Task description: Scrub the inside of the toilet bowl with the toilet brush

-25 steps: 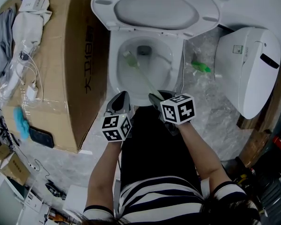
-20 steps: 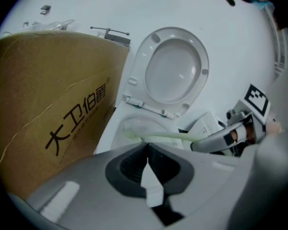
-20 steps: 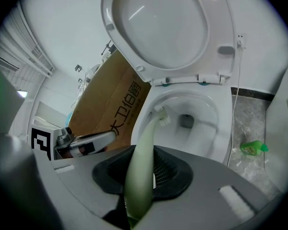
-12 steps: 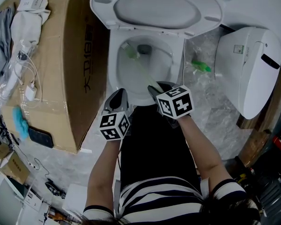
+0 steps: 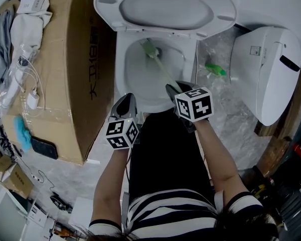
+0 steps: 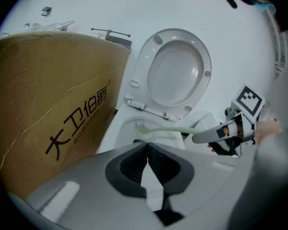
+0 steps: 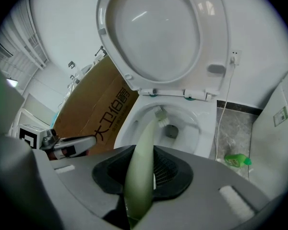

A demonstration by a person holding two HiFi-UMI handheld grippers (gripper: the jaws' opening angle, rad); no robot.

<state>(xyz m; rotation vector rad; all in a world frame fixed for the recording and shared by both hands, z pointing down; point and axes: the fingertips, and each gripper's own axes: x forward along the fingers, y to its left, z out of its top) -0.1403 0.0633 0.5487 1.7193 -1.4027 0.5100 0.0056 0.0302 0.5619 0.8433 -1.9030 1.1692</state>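
The right gripper (image 7: 143, 169) pinches the pale green handle of the toilet brush (image 5: 159, 64) near its end, so the bristles can reach the back wall of the toilet bowl (image 5: 133, 82) by the drain, upper middle of the frame. The left gripper (image 6: 148, 155), jaws pressed together on nothing, hovers at the front rim. A cardboard box (image 5: 85, 59) crowds the left side, and a green bottle (image 5: 215, 72) lies at the right.

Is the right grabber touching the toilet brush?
Touching. The right gripper view shows the right gripper with its jaws shut on the pale green handle of the toilet brush.
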